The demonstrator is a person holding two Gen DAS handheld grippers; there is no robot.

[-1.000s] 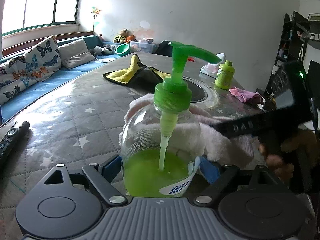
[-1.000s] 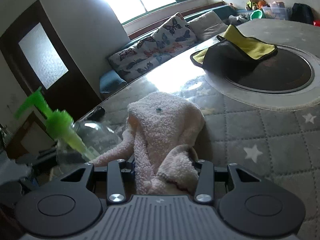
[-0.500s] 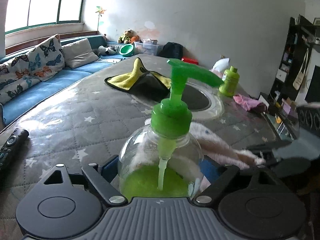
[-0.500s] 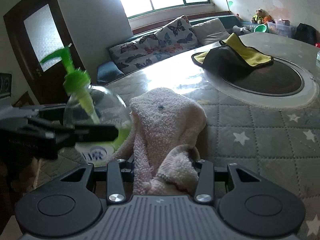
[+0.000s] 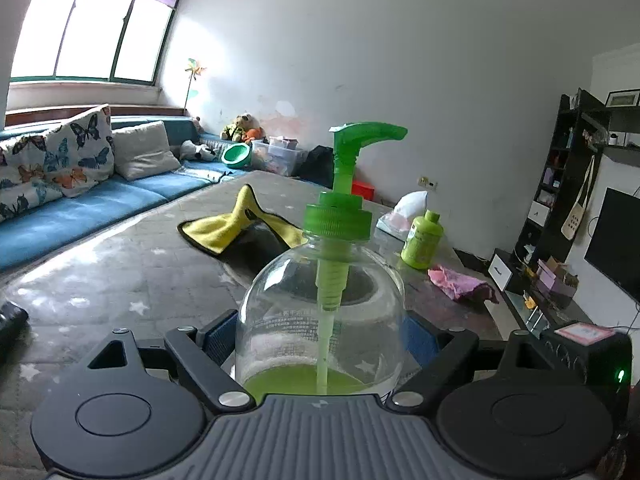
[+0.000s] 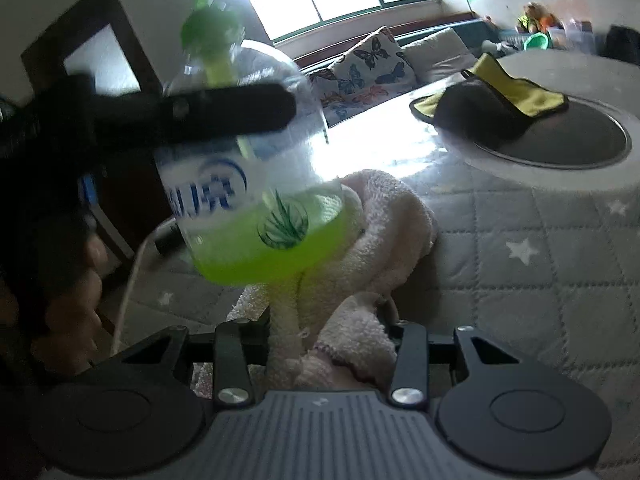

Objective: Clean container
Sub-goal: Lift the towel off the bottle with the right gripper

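Observation:
A clear pump bottle [image 5: 320,320] with a green pump head and green liquid in its bottom sits upright between the blue pads of my left gripper [image 5: 320,340], which is shut on it. The right wrist view shows the same bottle [image 6: 248,184] lifted off the table, with a left finger [image 6: 192,112] across its side. My right gripper [image 6: 324,340] is shut on a pale pink fluffy towel [image 6: 384,240], which bunches up just under and behind the bottle's base. Whether towel and bottle touch is unclear.
A yellow and black cloth [image 5: 236,228] lies on the dark round inset [image 6: 560,136] of the grey star-patterned table [image 6: 540,264]. A small green bottle [image 5: 422,240], a tissue pack [image 5: 404,212] and a pink rag [image 5: 460,284] stand at the far right. A blue sofa [image 5: 80,208] runs along the left.
The left gripper has raised the bottle off the table and brought it over the towel. In the left wrist view the towel has dropped out of sight behind the bottle.

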